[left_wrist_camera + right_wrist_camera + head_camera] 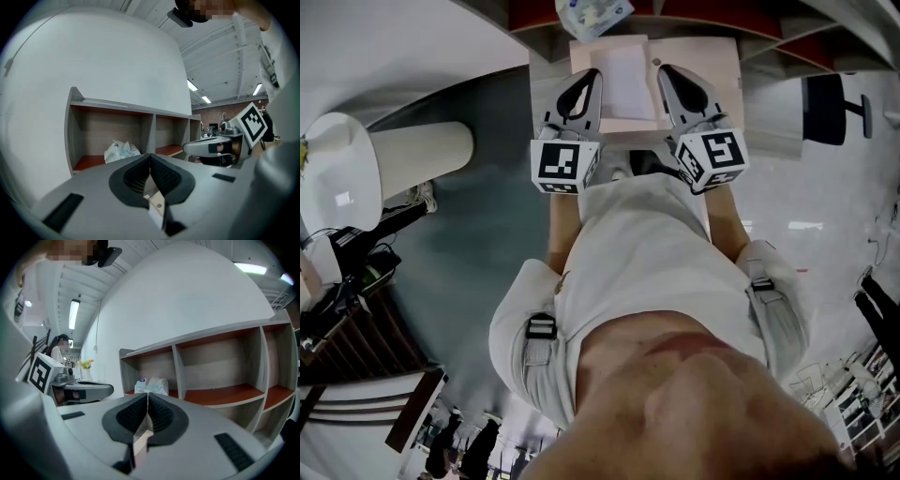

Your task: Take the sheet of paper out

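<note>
Head view: at twelve o'clock I see the flat white sheet of paper (626, 82) over a pale wooden surface (722, 66), between my left gripper (589, 80) and right gripper (667, 75). A glossy grey floor (478, 253) shows at nine.

Left gripper view: jaws pressed together, empty. A grey-framed wooden shelf unit (131, 105) stands ahead.

Right gripper view: jaws likewise closed on nothing.

Head view looks steeply down; both gripper views face the shelf (98, 136).
</note>
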A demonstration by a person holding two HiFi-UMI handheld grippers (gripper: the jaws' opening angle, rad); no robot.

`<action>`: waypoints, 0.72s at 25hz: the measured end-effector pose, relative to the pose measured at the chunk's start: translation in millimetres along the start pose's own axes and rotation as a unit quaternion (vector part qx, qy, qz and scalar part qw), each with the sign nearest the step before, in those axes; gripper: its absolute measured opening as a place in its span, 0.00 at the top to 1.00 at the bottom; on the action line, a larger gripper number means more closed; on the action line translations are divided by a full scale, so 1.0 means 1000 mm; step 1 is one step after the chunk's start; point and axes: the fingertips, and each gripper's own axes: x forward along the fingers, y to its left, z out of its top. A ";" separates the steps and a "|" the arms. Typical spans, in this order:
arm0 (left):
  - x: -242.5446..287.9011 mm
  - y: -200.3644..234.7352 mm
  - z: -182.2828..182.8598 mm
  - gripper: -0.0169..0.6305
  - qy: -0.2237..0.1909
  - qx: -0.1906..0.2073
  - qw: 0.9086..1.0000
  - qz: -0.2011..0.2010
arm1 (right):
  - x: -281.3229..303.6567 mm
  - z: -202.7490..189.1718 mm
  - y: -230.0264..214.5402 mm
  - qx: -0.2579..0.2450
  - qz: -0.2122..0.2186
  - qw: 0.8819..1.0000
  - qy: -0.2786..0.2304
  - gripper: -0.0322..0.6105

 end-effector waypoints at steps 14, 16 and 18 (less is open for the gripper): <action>0.046 0.008 -0.004 0.94 0.021 0.004 1.000 0.021 | 0.033 -0.004 -0.039 0.021 0.030 0.999 0.010 0.92; 0.052 0.008 -0.007 0.94 0.024 0.003 0.999 0.023 | 0.035 -0.006 -0.044 0.023 0.034 0.999 0.011 0.92; 0.057 0.007 -0.011 0.94 0.026 0.005 0.999 0.023 | 0.037 -0.009 -0.049 0.026 0.036 0.999 0.012 0.92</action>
